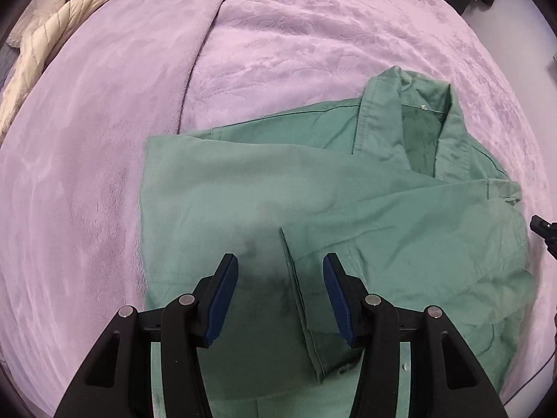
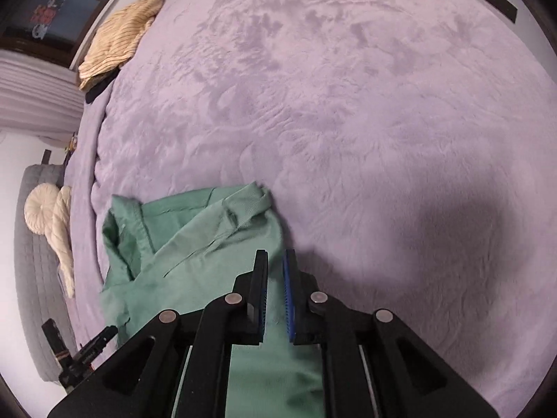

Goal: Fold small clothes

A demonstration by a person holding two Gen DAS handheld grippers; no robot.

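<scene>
A green shirt (image 1: pixel 348 202) lies partly folded on a bed covered with a lilac blanket (image 1: pixel 104 174), its collar (image 1: pixel 410 118) toward the far side and one sleeve laid across the body, the cuff end pointing down between the fingers of the left hand-held gripper (image 1: pixel 280 268). That left hand-held gripper hangs over the near part of the shirt with its blue-padded fingers (image 1: pixel 222 299) standing apart and nothing between the pads; it is released. In the right wrist view the right hand-held gripper (image 2: pixel 276 264) sits at the right edge of the shirt (image 2: pixel 195 271), its fingers drawn almost together with only a thin gap; green cloth shows in that gap, and whether the pads actually pinch the fabric edge cannot be told. A cream knitted garment (image 2: pixel 118 41) lies at the far edge of the bed, well apart from the shirt, and a cream quilted item (image 1: pixel 45 48) rests near the far left corner.
</scene>
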